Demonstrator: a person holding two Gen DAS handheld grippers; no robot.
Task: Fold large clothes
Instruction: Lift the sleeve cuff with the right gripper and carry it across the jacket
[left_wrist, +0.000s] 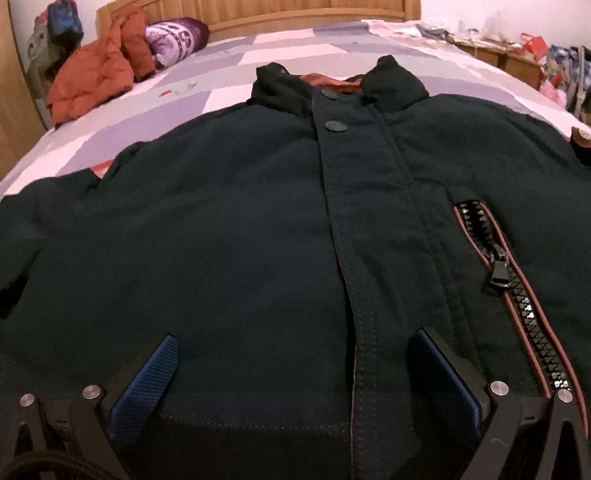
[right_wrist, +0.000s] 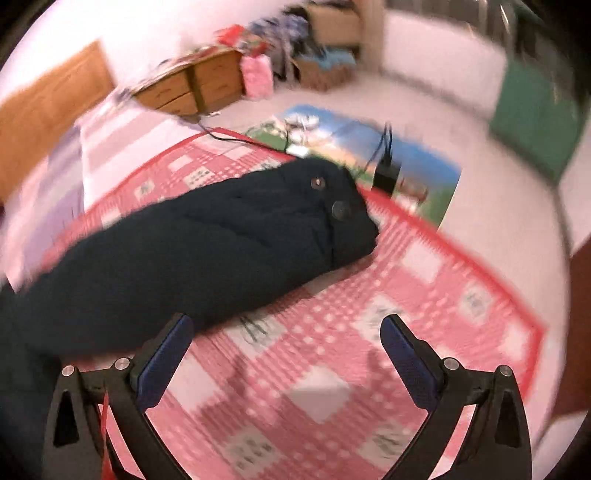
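Dark jacket (left_wrist: 258, 221) spread front-up on the bed (left_wrist: 258, 55), collar far, hem nearest, long axis running straight away from the left gripper (left_wrist: 293, 369). Left jaws wide, straddling the hem beside the placket, closing on nothing. Right gripper (right_wrist: 286, 350) equally wide, empty, over the pink checked cover (right_wrist: 369, 350). Sleeve (right_wrist: 203, 251) stretched ahead and leftward, cuff pointing away, seemingly just touching the left finger, though blur clouds that. Zipper (left_wrist: 517, 295) visible only from the left wrist; cuff only from the right.
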